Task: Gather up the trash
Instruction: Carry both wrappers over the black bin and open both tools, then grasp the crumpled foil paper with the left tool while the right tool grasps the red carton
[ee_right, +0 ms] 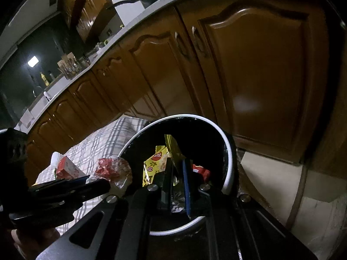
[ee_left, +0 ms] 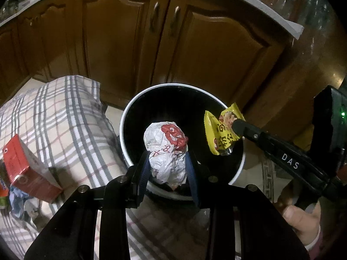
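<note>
my left gripper (ee_left: pixel 168 169) was pinching a crumpled white wrapper (ee_left: pixel 167 149) with red print, its blue-padded fingers (ee_left: pixel 144 173) pressed into the sides of the ball so the loose paper could not spring out. i held it high and directly over the mouth of the trash bin (ee_left: pixel 130 112), a dark tub with a white rim, because from there a simple release should drop it inside rather than onto the floor.

my right gripper (ee_left: pixel 235 125) reached in from the right side with a yellow snack packet (ee_left: pixel 219 136) nipped at one edge between its closed fingers, so the rest of the packet hung free below. in the right wrist view the packet (ee_right: pixel 156 162) sat in front of the bin's opening (ee_right: pixel 225 151), with something red (ee_right: pixel 201 170) visible past the fingers; whether that piece was in the bin's bottom i could not tell.

both pieces were over the bin together, which i judged was to let them go one after the other without another trip.

beside the bin, on the left, lay a checked cloth (ee_left: pixel 71 112) spread over the floor, still carrying a red carton (ee_left: pixel 26 169) and some bluish scraps (ee_left: pixel 18 197), so more collecting seemed left. wooden cabinet doors (ee_left: pixel 117 43) stood close behind the bin.
</note>
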`<action>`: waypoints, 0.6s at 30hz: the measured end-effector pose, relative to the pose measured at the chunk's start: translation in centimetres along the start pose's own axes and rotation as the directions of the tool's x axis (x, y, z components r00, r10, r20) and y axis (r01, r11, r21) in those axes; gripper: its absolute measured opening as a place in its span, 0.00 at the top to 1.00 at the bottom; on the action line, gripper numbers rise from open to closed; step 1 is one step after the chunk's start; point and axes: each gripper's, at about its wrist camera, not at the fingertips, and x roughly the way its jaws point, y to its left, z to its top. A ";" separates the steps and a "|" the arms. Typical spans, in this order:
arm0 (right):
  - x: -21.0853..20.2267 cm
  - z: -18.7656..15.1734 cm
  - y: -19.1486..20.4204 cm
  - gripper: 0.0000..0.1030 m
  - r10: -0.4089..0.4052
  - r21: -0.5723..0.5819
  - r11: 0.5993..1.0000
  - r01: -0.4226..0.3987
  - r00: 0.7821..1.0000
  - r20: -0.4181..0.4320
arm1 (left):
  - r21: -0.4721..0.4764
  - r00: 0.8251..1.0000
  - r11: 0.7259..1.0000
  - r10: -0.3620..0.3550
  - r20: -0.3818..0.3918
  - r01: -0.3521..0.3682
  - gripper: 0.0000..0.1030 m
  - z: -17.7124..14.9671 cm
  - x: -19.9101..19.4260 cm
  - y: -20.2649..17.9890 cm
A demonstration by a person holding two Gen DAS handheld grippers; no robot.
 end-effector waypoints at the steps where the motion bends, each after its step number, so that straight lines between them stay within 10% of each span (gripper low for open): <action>1: 0.1 0.0 -0.1 0.92 -0.004 0.000 1.000 0.004 1.000 -0.002 | 0.000 1.000 1.000 0.003 -0.002 -0.003 0.69 0.1 0.2 0.0; 10: 1.4 0.7 -1.0 0.86 -0.012 0.004 1.000 0.012 1.000 -0.023 | -0.013 1.000 1.000 0.009 -0.006 -0.009 0.59 0.9 1.0 0.0; 14: 1.4 0.8 -1.3 0.53 0.001 0.027 1.000 0.000 1.000 -0.023 | -0.024 1.000 1.000 0.003 -0.004 -0.003 0.47 0.6 0.9 0.2; 18: 0.5 0.4 -1.4 0.50 0.008 0.042 0.999 -0.007 1.000 -0.009 | -0.037 1.000 0.999 -0.002 0.022 0.002 0.47 -0.3 -0.5 0.4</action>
